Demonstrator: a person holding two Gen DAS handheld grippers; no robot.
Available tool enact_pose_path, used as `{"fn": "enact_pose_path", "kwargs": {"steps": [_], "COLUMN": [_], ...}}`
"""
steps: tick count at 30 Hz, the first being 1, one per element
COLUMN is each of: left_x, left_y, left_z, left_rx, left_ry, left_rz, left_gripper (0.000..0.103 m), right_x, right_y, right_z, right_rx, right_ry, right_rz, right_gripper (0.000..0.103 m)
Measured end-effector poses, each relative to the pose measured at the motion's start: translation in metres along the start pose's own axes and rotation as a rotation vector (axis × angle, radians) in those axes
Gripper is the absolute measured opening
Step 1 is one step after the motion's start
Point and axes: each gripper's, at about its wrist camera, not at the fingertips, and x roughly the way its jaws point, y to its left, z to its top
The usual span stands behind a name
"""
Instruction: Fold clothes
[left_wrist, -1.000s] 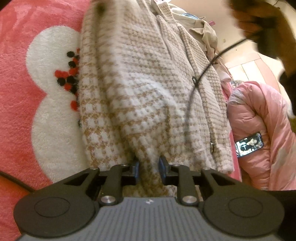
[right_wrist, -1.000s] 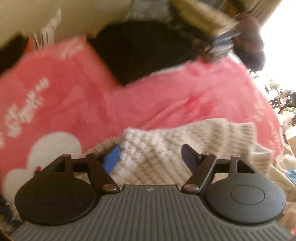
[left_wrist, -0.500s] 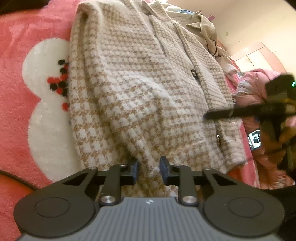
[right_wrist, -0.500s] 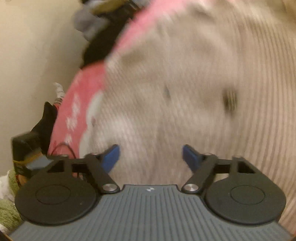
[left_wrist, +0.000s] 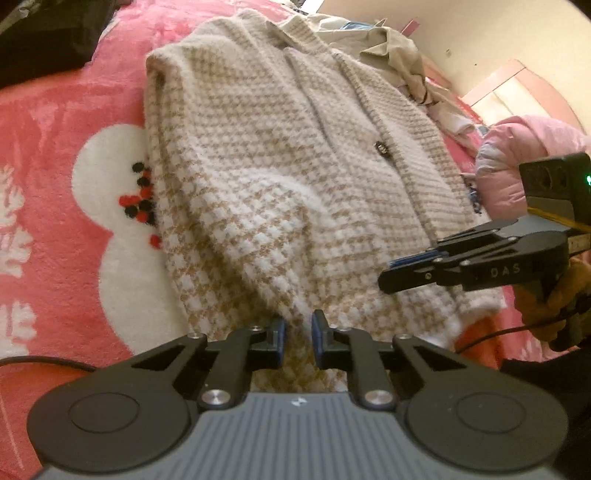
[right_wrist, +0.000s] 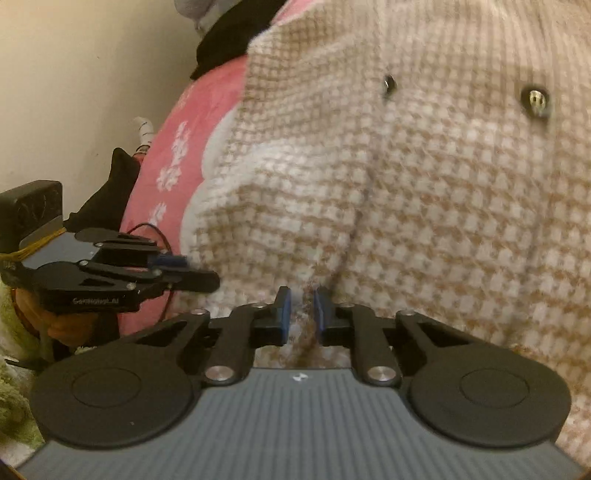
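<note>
A beige-and-white houndstooth cardigan (left_wrist: 280, 166) lies flat on a pink blanket, its dark buttons (right_wrist: 535, 99) facing up. My left gripper (left_wrist: 297, 332) is at the near hem. Its jaws are closing, and the blue pads pinch a raised fold of the knit. My right gripper (right_wrist: 301, 314) is on the same hem further right. Its jaws are also closing, with a ridge of the cardigan (right_wrist: 424, 184) squeezed between the pads. Each gripper shows in the other's view: the right gripper (left_wrist: 393, 271) held by a hand, and the left gripper (right_wrist: 195, 271) at the left.
The pink blanket (left_wrist: 55, 110) with white shapes covers the surface. A black garment (left_wrist: 44, 33) lies at the far left, a beige shirt (left_wrist: 391, 55) beyond the collar, and a pink padded jacket (left_wrist: 517, 155) at the right. A cream wall (right_wrist: 74, 74) borders one side.
The right gripper swung across onto the cardigan's hem, and its jaws went from wide to nearly closed on the knit. The left gripper lifted a little and narrowed on its fold.
</note>
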Motion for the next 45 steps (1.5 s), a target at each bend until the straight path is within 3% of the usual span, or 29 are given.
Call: {"fn": "enact_pose_path", "kwargs": {"steps": [3, 6, 9, 11, 15, 18, 24, 27, 31, 33, 36, 39, 45], "left_x": [0.006, 0.017, 0.006, -0.005, -0.036, -0.025, 0.025, 0.054, 0.099, 0.121, 0.153, 0.175, 0.165], "left_y": [0.005, 0.012, 0.007, 0.004, 0.003, -0.004, -0.012, -0.012, -0.005, 0.001, 0.02, 0.037, 0.028], "left_z": [-0.005, -0.007, -0.006, -0.006, 0.007, 0.034, 0.128, 0.189, 0.261, 0.288, 0.309, 0.315, 0.334], "left_rx": [0.007, -0.023, 0.036, 0.085, 0.139, 0.152, 0.249, 0.336, 0.419, 0.441, 0.393, 0.36, 0.386], "left_ry": [0.027, 0.054, 0.052, 0.051, -0.042, -0.097, -0.124, -0.121, -0.108, -0.113, -0.117, -0.115, -0.094], "left_rz": [0.022, 0.018, 0.034, 0.048, 0.037, 0.03, 0.044, 0.078, 0.132, 0.134, 0.099, 0.054, 0.061], "left_gripper": [0.015, 0.018, 0.025, 0.023, 0.024, 0.024, 0.024, 0.036, 0.034, 0.034, 0.034, 0.033, 0.038], "right_x": [0.001, 0.014, 0.01, -0.005, -0.046, -0.053, -0.078, -0.098, -0.105, -0.096, -0.078, -0.062, -0.041], "right_y": [0.008, 0.003, 0.004, 0.01, 0.018, 0.026, 0.005, -0.008, -0.036, -0.051, -0.076, -0.108, -0.159], "right_z": [-0.002, -0.011, -0.01, -0.005, 0.01, 0.026, 0.07, 0.104, 0.16, 0.181, 0.206, 0.226, 0.273], "right_rx": [-0.047, -0.088, -0.113, -0.16, -0.25, -0.351, -0.317, -0.358, -0.315, -0.306, -0.328, -0.29, -0.226], "right_ry": [0.008, 0.058, 0.068, 0.053, -0.062, -0.16, -0.24, -0.231, -0.196, -0.193, -0.204, -0.262, -0.354], "right_rz": [-0.004, -0.065, -0.073, -0.102, -0.152, -0.23, -0.365, -0.443, -0.501, -0.511, -0.513, -0.44, -0.363], "right_gripper": [0.009, 0.008, 0.01, 0.011, 0.012, 0.012, 0.012, 0.012, 0.012, 0.012, 0.012, 0.012, 0.012]}}
